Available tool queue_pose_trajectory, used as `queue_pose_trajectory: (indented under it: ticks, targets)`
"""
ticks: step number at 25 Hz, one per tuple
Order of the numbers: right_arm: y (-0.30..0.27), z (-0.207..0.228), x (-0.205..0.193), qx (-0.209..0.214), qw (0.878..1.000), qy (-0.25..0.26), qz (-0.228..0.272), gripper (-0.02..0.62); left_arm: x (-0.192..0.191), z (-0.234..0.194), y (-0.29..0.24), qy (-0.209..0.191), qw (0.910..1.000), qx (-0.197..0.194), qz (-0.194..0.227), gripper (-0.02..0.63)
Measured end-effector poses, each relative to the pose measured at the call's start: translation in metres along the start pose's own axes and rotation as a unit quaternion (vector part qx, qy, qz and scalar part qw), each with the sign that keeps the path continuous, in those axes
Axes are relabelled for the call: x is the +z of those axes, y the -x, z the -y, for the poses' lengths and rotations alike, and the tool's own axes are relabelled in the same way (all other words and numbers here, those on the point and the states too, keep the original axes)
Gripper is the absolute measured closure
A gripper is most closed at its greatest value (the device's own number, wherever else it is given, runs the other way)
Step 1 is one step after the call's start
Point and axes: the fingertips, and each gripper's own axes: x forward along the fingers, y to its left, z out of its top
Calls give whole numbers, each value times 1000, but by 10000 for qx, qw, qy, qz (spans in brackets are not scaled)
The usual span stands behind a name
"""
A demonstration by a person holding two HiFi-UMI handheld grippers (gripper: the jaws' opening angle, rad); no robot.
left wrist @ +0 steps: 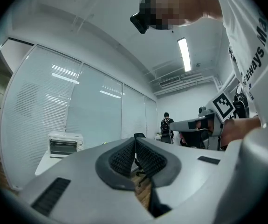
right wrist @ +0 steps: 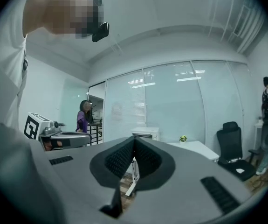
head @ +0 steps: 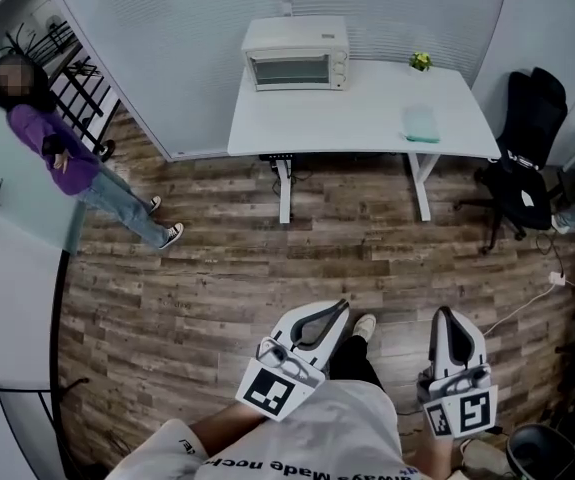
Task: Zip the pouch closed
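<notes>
The pale green pouch lies flat near the right end of the white table, far ahead of me across the wooden floor. Both grippers are held close to my body, well short of the table. My left gripper points toward the table with its jaws shut and nothing between them; its ribbed pads meet at the tip. My right gripper is also shut and empty, with its pads pressed together. I cannot make out the pouch in either gripper view.
A white toaster oven stands at the table's back left and a small green plant at its back right. A black office chair stands right of the table. A person in a purple top stands at the far left by a glass partition.
</notes>
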Motion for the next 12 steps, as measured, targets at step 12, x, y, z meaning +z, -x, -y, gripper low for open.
queue_pose_trajectory:
  ticks: [12]
  targets:
    - [-62,99,8,-91,9999,-3,-78,588,-9,-27,-115,-156,9997,-123,-145,583]
